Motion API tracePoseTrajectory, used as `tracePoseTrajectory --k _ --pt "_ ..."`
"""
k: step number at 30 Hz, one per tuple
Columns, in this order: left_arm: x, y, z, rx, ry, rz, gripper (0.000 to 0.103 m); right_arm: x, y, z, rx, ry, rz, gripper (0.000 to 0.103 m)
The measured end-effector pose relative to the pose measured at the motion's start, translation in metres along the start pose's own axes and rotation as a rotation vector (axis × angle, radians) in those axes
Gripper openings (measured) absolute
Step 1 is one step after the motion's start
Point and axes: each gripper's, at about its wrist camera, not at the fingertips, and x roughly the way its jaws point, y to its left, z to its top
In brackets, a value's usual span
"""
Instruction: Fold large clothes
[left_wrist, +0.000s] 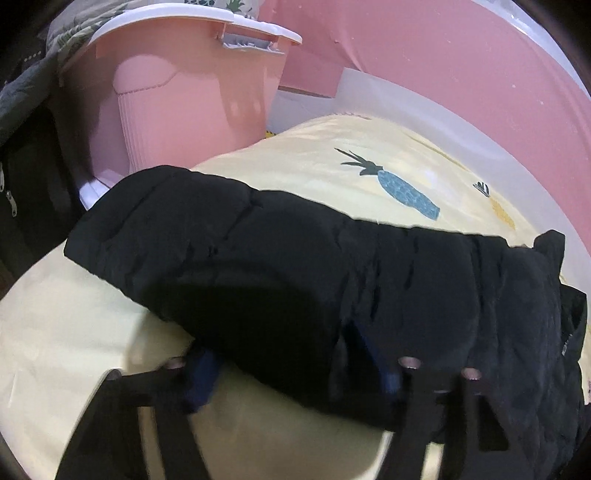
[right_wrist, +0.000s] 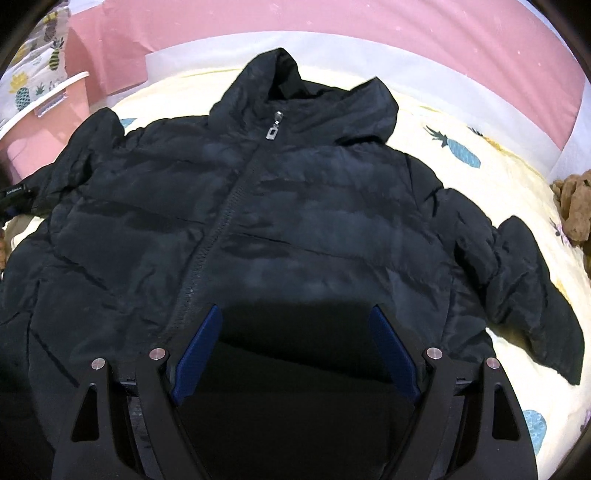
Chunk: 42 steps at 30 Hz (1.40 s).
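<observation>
Right gripper (right_wrist: 295, 354), jaws wide, hovers over black jacket (right_wrist: 258, 221) spread zipped on pineapple-print sheet (right_wrist: 480, 140). Left gripper (left_wrist: 295, 373) straddles its sleeve (left_wrist: 258, 258); grip unclear. Pink bin (left_wrist: 177, 110) far left, contents hidden.

- A small black label (right_wrist: 14, 193) with pale lettering sits on the black jacket (right_wrist: 258, 221), at its sleeve end on the left edge of the right wrist view; the letters are too small and blurred to read
- A small pale mark (left_wrist: 565, 349) shows on the jacket's edge at the right of the left wrist view; it cannot be read
- No other text, number, brand or sign can be made out
</observation>
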Motion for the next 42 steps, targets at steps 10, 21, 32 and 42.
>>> tracePoseTrajectory --k 10,21,32,42 --pt "-0.047 -0.031 0.025 0.047 -0.062 -0.065 0.017 -0.017 -0.017 -0.007 0.015 -0.010 0.012 0.082" --pt "-0.168 -0.134 0.042 0.221 -0.181 -0.272 0.016 -0.063 -0.041 -0.015 0.055 -0.081 0.024 0.082" --pt "-0.191 -0.303 -0.045 0.484 -0.071 -0.491 0.017 -0.086 -0.096 -0.045 0.163 -0.107 0.018 0.082" --pt "-0.116 -0.387 -0.140 0.553 0.136 -0.608 0.049 -0.068 -0.130 -0.066 0.233 -0.084 0.022 0.082"
